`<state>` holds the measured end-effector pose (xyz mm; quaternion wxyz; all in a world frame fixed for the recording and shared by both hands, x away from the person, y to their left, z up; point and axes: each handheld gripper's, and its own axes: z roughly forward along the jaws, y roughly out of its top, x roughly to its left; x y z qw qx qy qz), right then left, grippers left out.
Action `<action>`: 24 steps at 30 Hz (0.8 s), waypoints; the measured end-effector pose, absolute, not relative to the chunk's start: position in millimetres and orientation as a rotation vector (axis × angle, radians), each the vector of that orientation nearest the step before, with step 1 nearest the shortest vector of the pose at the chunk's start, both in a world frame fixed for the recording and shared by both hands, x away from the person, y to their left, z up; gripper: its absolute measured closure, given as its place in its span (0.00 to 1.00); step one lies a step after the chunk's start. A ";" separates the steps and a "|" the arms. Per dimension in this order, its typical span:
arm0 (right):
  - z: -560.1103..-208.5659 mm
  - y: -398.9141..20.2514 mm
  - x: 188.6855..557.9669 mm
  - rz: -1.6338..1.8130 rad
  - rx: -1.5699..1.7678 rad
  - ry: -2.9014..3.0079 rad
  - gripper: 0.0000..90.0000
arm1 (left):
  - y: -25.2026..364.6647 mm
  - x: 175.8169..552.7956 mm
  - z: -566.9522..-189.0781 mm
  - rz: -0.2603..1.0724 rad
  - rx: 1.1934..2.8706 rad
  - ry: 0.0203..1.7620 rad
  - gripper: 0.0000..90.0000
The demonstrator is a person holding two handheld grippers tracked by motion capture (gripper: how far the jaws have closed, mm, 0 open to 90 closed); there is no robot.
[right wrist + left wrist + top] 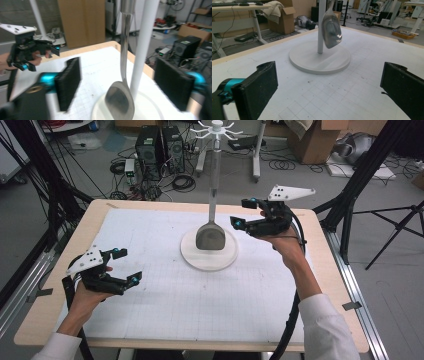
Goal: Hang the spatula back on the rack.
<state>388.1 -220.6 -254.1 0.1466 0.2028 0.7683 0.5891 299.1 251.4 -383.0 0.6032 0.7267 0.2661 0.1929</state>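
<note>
Both tools wide apart, right tool (243,213) beside hanging metal spatula (210,236), left tool (127,266) well apart.

Silver spatula (210,237) hangs over a white round base (192,257); faint grey grid covers the white mat (165,295); tan counter (42,312) edges.

In the left gripper view the hanging spatula (331,28) is smeared by blur and its handle runs off the top edge, as does the stand's pole (321,25). In the right gripper view the stand's round base (150,110) is cut by the bottom edge, and the right hand-held gripper (122,85) looks blurred.
</note>
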 end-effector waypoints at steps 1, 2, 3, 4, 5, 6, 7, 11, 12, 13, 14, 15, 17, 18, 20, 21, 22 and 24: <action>-257.2 -223.5 385.4 1.695 0.589 2.203 0.15 | 251.9 298.9 -383.1 0.449 1.680 0.618 0.02; -260.2 -225.9 382.9 1.689 0.603 2.211 0.13 | 252.2 298.5 -383.1 0.445 1.677 0.619 0.02; -263.7 -228.1 380.3 1.666 0.602 2.208 0.10 | 253.0 298.1 -383.2 0.449 1.674 0.613 0.02; -268.6 -230.5 376.5 1.642 0.586 2.212 0.07 | 253.0 297.6 -383.4 0.448 1.669 0.617 0.02; -272.7 -231.4 373.2 1.619 0.577 2.222 0.00 | 253.1 297.4 -383.7 0.444 1.671 0.615 0.02; -279.8 -233.7 367.4 1.579 0.555 2.237 0.00 | 253.3 297.4 -384.1 0.443 1.674 0.610 0.02; -279.8 -233.7 367.4 1.579 0.555 2.237 0.00 | 252.9 297.2 -384.8 0.442 1.675 0.608 0.02; -299.9 -241.6 353.2 1.554 0.554 2.256 0.00 | 252.0 297.5 -386.6 0.447 1.686 0.612 0.02; -299.9 -241.6 353.2 1.554 0.554 2.256 0.00 | 252.0 297.6 -386.8 0.448 1.686 0.612 0.02; -303.5 -243.7 350.9 1.557 0.557 2.247 0.00 | 252.0 297.6 -387.0 0.448 1.685 0.612 0.02; -311.1 -248.1 346.6 1.564 0.567 2.243 0.00 | 252.1 297.5 -387.3 0.449 1.683 0.612 0.02; -311.1 -248.1 346.6 1.564 0.567 2.243 0.00 | 252.3 297.4 -387.6 0.451 1.681 0.613 0.02; -317.8 -252.0 343.0 1.551 0.577 2.238 0.00 | 252.6 297.4 -388.4 0.448 1.681 0.613 0.02; -322.3 -255.4 340.0 1.548 0.590 2.241 0.00 | 252.6 297.3 -388.7 0.448 1.678 0.614 0.02; -328.3 -260.5 336.5 1.543 0.598 2.224 0.00 | 252.5 297.6 -389.5 0.448 1.684 0.614 0.02; -332.6 -264.8 333.2 1.551 0.613 2.213 0.00 | 252.6 297.6 -389.7 0.448 1.688 0.612 0.02; -335.3 -267.5 331.3 1.550 0.625 2.211 0.00 | 252.1 297.5 -390.0 0.447 1.687 0.612 0.02; -343.0 -276.0 326.0 1.535 0.647 2.185 0.00 | 251.9 296.8 -390.5 0.452 1.689 0.609 0.02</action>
